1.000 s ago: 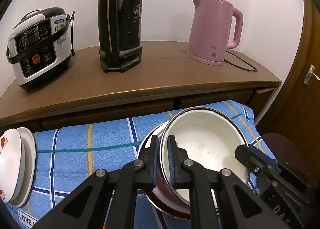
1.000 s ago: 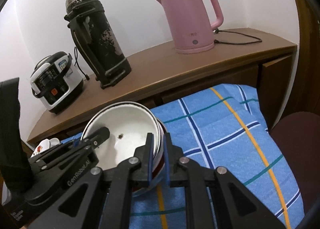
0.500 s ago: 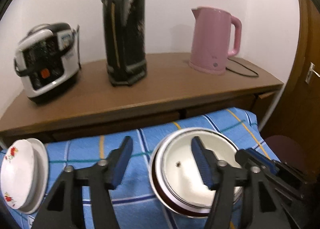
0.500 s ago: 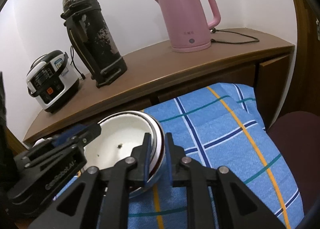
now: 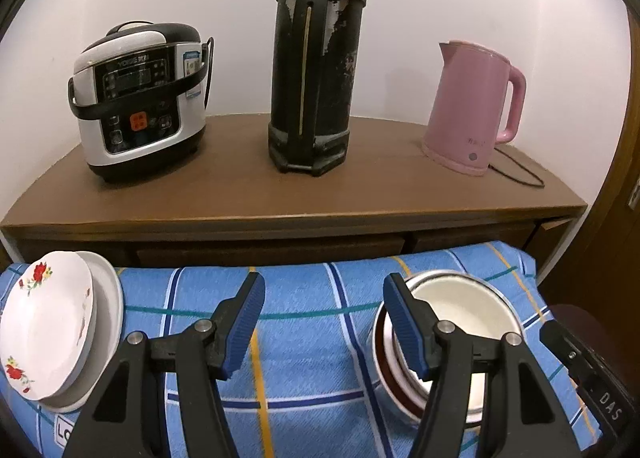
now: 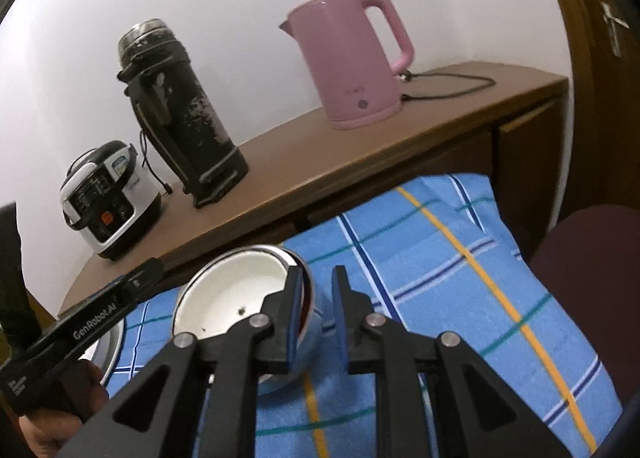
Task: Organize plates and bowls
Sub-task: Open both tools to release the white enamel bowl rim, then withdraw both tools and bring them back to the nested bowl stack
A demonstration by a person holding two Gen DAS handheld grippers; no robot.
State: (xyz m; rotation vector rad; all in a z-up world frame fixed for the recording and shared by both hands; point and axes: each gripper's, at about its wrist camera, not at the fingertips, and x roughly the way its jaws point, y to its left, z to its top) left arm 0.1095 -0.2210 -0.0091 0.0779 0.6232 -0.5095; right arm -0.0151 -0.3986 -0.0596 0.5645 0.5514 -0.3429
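Observation:
A white bowl (image 5: 460, 310) sits nested in a red-sided bowl stack (image 5: 386, 362) on the right of the blue checked cloth (image 5: 304, 338). My left gripper (image 5: 324, 318) stands wide open just left of the stack and holds nothing. At far left, a flowered plate (image 5: 44, 322) rests on a larger white plate (image 5: 110, 298). In the right wrist view, my right gripper (image 6: 318, 278) is at the right rim of the white bowl (image 6: 232, 294). Its jaws are opening, and the bowl's wall shows in the narrow gap between them.
A rice cooker (image 5: 140, 98), a tall black flask (image 5: 316, 70) and a pink kettle (image 5: 472, 106) with its cord stand on the wooden sideboard (image 5: 360, 186) behind the cloth. A dark red seat (image 6: 588, 282) lies at the right. A hand (image 6: 48, 422) holds the left gripper's body (image 6: 100, 310).
My left gripper let go of the white bowl's rim, opened wide and drew back to the left. The bowl settled flat in the stack. My right jaws parted slightly.

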